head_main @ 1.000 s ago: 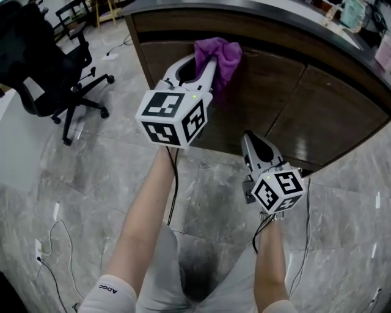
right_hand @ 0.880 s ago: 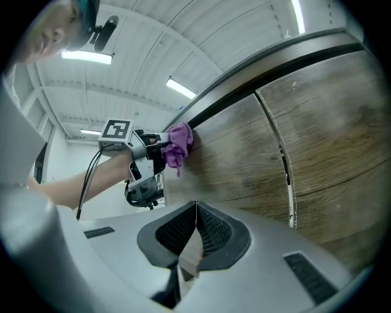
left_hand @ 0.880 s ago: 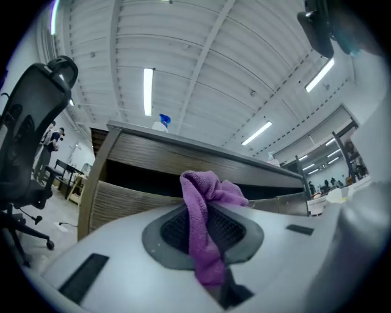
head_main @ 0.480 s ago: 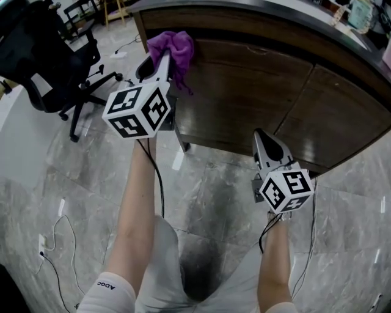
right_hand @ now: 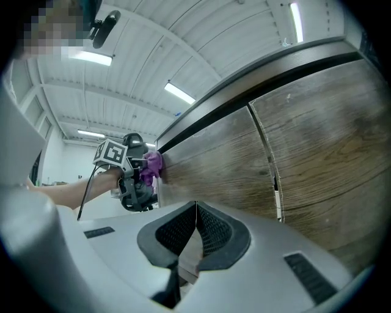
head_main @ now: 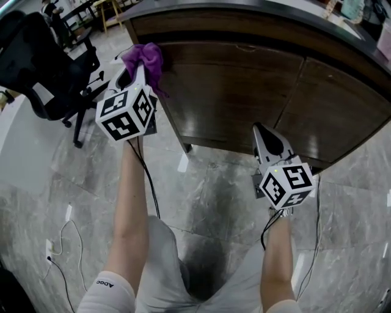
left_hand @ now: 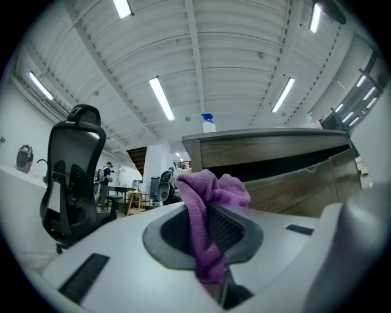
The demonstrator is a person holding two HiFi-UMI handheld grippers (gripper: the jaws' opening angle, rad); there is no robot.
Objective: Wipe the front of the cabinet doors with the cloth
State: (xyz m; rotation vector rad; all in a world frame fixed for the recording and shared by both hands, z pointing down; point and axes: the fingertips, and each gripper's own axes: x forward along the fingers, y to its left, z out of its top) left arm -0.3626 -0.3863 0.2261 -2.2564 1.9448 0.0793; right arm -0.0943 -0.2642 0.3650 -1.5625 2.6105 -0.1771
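A purple cloth (head_main: 144, 59) is pinched in my left gripper (head_main: 133, 76), which is shut on it at the left end of the dark wooden cabinet (head_main: 244, 92). In the left gripper view the cloth (left_hand: 208, 202) bulges out between the jaws, with the cabinet's corner (left_hand: 256, 159) just behind it. The right gripper view shows the cloth (right_hand: 152, 164) at the cabinet's left edge, but contact with the wood cannot be made out. My right gripper (head_main: 264, 136) hangs low before the right door (head_main: 336, 104), shut and holding nothing. Its jaws (right_hand: 195, 229) meet in front of the door gap (right_hand: 273, 174).
A black office chair (head_main: 49, 67) stands on the marble floor left of the cabinet. White cables (head_main: 61, 238) lie on the floor at the lower left. A dark countertop (head_main: 275, 15) overhangs the doors. A spray bottle (left_hand: 209, 123) stands on top.
My left gripper has carried the cloth leftwards along the cabinet front, from the left door to its left corner. The right gripper has stayed low by the right door.
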